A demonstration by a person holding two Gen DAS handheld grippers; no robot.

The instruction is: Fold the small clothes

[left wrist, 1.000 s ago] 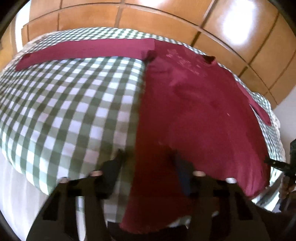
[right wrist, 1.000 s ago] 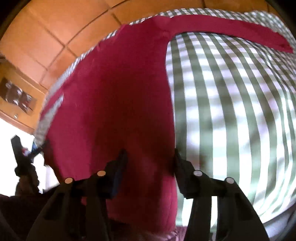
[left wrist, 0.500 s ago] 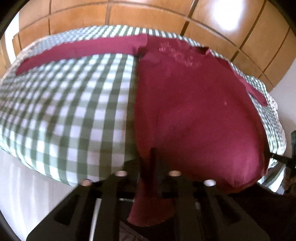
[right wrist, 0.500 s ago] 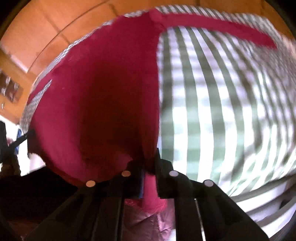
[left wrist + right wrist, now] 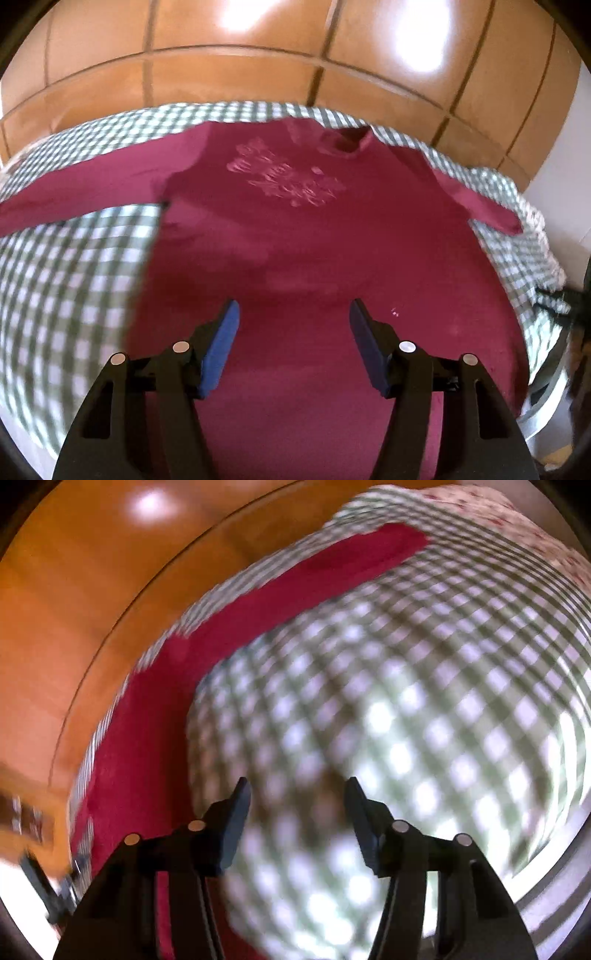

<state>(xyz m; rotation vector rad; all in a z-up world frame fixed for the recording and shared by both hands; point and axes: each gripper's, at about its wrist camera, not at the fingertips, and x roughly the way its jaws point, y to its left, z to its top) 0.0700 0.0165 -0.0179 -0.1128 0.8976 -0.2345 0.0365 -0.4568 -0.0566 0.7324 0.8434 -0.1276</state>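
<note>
A dark red long-sleeved shirt point(image 5: 295, 240) lies flat, front up, on a green and white checked bed cover point(image 5: 74, 280), with a pale print on the chest and both sleeves spread out. My left gripper point(image 5: 293, 317) is open and empty, above the shirt's lower body. My right gripper point(image 5: 297, 797) is open and empty, above the checked cover point(image 5: 406, 701), to the right of the shirt point(image 5: 147, 738). One long sleeve point(image 5: 332, 565) runs away to the upper right in the right wrist view.
A glossy wooden panelled headboard or wall point(image 5: 258, 55) stands behind the bed. The bed's near edge runs along the lower right in the right wrist view point(image 5: 546, 882). A dark tripod-like object point(image 5: 576, 295) shows at the right edge of the left wrist view.
Both grippers were shut on the shirt's hem half a second ago. Now both are open and empty; the left is over the shirt's body, the right has swung over the checked cover.
</note>
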